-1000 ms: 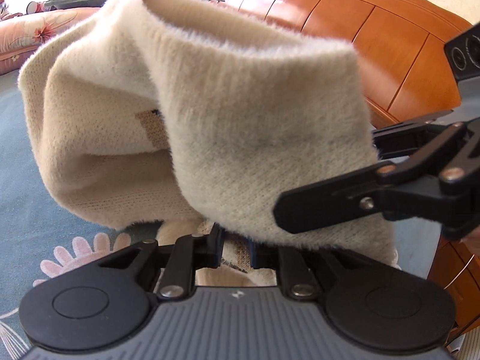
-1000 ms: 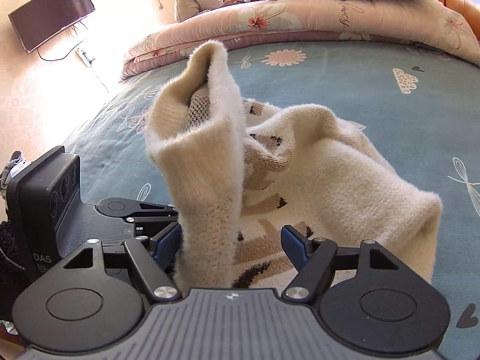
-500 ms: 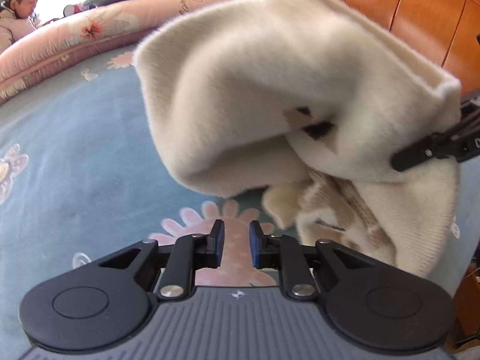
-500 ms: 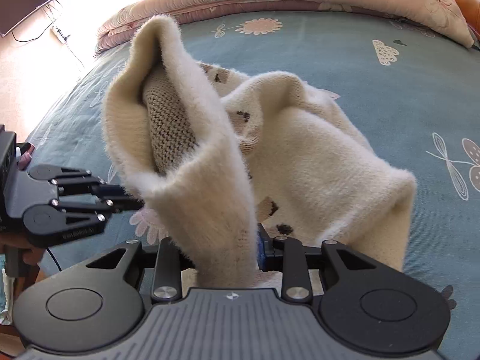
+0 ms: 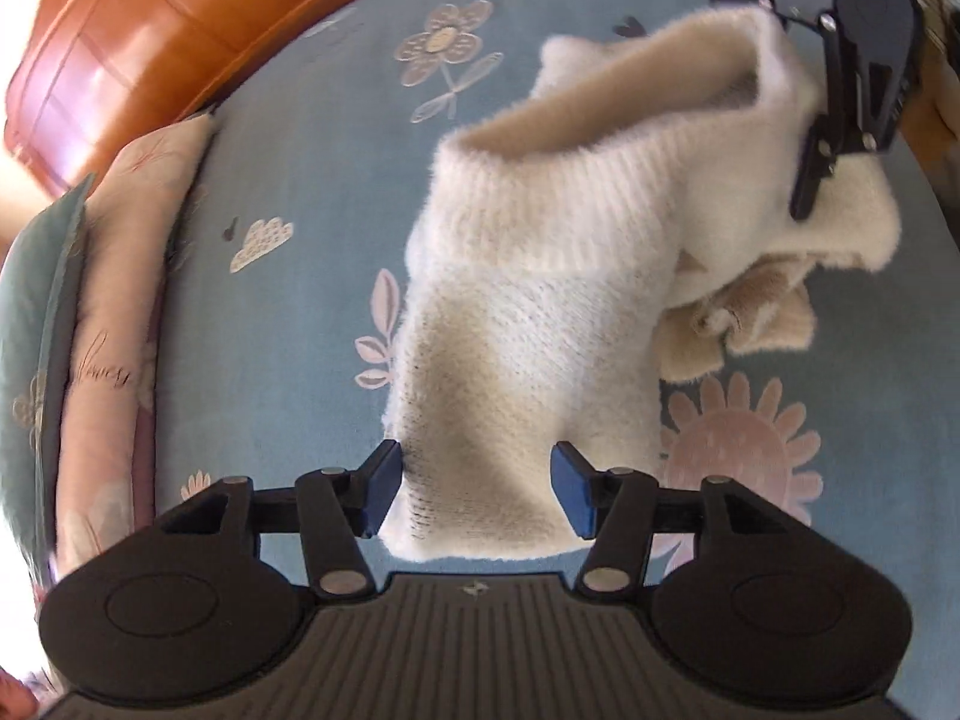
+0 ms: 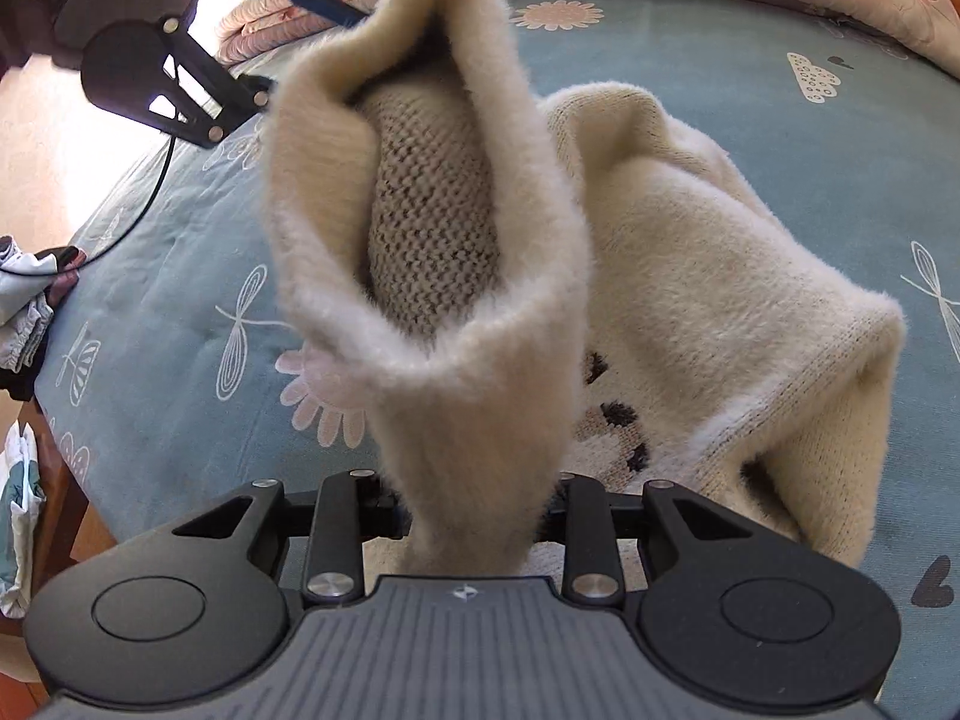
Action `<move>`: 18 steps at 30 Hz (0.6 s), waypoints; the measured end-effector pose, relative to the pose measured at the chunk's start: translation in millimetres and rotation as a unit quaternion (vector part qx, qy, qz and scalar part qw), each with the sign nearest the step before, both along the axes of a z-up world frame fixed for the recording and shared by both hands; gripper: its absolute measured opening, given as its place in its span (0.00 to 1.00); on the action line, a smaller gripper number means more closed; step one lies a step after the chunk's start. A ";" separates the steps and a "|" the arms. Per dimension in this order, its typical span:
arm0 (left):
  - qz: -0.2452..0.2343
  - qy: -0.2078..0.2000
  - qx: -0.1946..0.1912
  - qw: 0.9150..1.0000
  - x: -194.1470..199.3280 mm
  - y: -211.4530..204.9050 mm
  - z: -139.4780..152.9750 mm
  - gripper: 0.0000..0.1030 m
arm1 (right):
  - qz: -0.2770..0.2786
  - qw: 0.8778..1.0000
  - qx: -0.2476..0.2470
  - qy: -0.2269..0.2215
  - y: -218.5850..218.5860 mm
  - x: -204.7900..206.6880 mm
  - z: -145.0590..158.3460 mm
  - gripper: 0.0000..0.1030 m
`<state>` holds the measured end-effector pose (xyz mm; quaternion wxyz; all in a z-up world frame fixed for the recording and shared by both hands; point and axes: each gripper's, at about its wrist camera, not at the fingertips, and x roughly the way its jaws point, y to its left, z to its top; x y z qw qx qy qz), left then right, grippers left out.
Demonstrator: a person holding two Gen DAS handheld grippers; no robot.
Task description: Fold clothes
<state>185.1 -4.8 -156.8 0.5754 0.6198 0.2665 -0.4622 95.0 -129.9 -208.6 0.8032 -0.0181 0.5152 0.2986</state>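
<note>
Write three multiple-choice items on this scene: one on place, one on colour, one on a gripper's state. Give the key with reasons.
1. Where does the cream sweater lie?
A. on a bed cover
B. in a basket
C. on a chair

2. What colour is the bed cover?
A. red
B. blue with flowers
C. plain black

3. How does the right gripper stand?
A. open, empty
B. shut on the sweater
C. out of view

Key: 1 A, the knit rests on the cover; 2 B, blue ground, pale flowers; 3 B, fabric is pinched between its fingers.
</note>
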 end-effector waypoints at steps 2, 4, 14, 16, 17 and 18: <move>-0.068 -0.001 0.062 0.996 0.5 -3.3 -8.1 0.57 | 0.015 1.000 -0.008 -0.012 2.4 -5.9 -3.2 0.32; -0.104 0.011 0.100 0.990 3.9 -11.5 -7.9 0.57 | 0.028 0.999 -0.011 -0.022 4.5 -10.3 -5.5 0.32; -0.103 0.166 0.179 0.964 46.5 -55.6 -39.1 0.57 | 0.051 0.998 0.006 -0.039 8.8 -9.1 -5.1 0.32; -0.085 0.185 0.186 0.961 46.9 -55.2 -48.1 0.54 | 0.054 0.998 0.012 -0.040 6.8 -8.8 -6.3 0.32; -0.076 0.194 0.187 0.960 45.9 -54.2 -48.6 0.48 | 0.055 0.998 0.016 -0.036 5.7 -8.2 -7.4 0.32; -0.065 0.202 0.185 0.959 44.3 -52.8 -49.0 0.30 | 0.055 0.998 0.021 -0.033 4.8 -7.5 -8.3 0.33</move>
